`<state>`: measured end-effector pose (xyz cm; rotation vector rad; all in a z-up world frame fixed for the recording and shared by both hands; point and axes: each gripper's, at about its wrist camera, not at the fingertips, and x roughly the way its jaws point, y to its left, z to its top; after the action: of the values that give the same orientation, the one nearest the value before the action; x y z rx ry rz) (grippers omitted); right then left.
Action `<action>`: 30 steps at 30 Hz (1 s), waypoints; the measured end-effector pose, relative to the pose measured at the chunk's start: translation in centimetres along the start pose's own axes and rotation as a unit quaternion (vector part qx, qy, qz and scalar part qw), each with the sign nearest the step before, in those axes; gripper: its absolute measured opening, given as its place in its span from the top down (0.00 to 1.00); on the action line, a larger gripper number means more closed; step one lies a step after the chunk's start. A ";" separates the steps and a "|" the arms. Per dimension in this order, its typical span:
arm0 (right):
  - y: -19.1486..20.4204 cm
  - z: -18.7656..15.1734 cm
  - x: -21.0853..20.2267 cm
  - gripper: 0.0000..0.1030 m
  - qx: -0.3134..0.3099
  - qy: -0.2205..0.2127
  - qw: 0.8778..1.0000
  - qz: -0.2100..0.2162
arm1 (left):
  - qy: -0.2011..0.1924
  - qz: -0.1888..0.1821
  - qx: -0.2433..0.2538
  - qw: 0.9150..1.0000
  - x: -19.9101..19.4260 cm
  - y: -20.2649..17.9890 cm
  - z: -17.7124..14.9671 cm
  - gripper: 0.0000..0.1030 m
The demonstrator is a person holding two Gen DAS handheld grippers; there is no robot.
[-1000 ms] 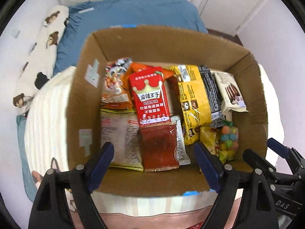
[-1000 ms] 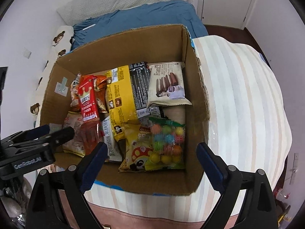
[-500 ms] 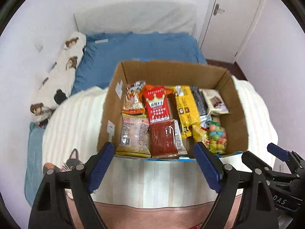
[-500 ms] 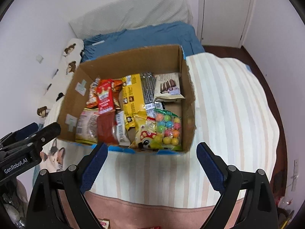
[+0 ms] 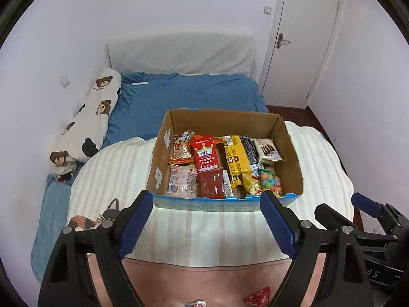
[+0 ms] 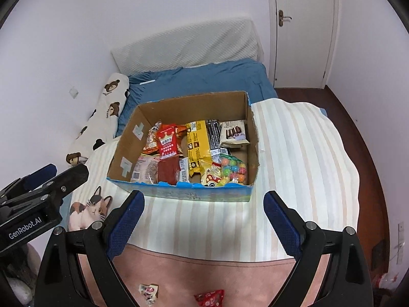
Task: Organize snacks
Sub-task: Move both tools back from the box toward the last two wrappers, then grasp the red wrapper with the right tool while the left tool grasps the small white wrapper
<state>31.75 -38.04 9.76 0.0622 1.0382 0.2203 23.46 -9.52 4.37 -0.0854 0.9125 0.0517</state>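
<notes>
Hovering empty with jaws spread, left gripper and right gripper face the filled snack box just ahead; loose red packet below likely needs collecting next

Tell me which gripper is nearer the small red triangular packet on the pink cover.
Right. The right gripper hangs almost straight over the red packet; the left gripper sits off to its left. Both jaws open, empty.

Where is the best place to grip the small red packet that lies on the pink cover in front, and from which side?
Grip the small red packet across its narrow middle, coming from straight above. It lies flat and apart from the pale packet, so nothing blocks either side.
</notes>
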 end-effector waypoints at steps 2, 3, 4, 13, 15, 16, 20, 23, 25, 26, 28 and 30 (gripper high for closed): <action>0.1 -0.2 -0.7 0.06 0.001 -0.004 1.000 0.006 | -0.007 0.004 0.001 1.000 -0.7 -0.2 -0.2 0.17; 0.1 -0.5 -1.1 0.06 0.003 -0.007 1.000 0.008 | -0.010 0.003 0.001 1.000 -1.2 -0.3 -0.3 0.17; 0.1 -0.7 -1.4 0.06 0.004 -0.009 1.000 0.011 | -0.013 0.004 0.001 1.000 -1.5 -0.3 -0.5 0.17; -1.0 -4.2 -2.5 0.04 0.025 0.011 0.999 0.036 | 0.017 0.000 -0.016 1.000 -1.6 0.0 -4.0 0.17; -1.5 -5.8 -1.4 0.04 0.033 0.035 0.998 0.046 | 0.045 0.001 -0.028 0.999 -0.5 0.7 -6.2 0.17; -2.0 -7.1 -0.2 0.04 0.042 0.058 0.996 0.055 | 0.061 0.004 -0.033 0.998 0.3 1.0 -7.3 0.17; -3.6 -12.2 4.8 0.04 0.070 0.146 0.985 0.062 | 0.140 0.018 -0.041 0.989 4.3 2.1 -12.4 0.17; -4.6 -16.0 8.5 0.04 0.092 0.210 0.971 0.069 | 0.205 0.025 -0.054 0.977 7.6 3.1 -16.6 0.17; -5.2 -18.5 10.8 0.04 0.111 0.247 0.960 0.072 | 0.238 0.020 -0.065 0.969 9.1 3.5 -18.9 0.17; -5.4 -19.4 11.6 0.04 0.118 0.259 0.956 0.073 | 0.253 0.020 -0.070 0.965 9.7 3.6 -19.9 0.17; -5.8 -21.3 13.3 0.04 0.133 0.282 0.947 0.075 | 0.287 0.012 -0.081 0.955 11.4 3.6 -22.1 0.17; -6.0 -22.7 14.6 0.04 0.145 0.296 0.941 0.075 | 0.310 0.004 -0.089 0.947 12.6 3.6 -23.9 0.17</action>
<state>20.29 -42.05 -15.09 0.3610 1.6665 0.2289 12.06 -8.14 -20.35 -0.2774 1.5383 0.1200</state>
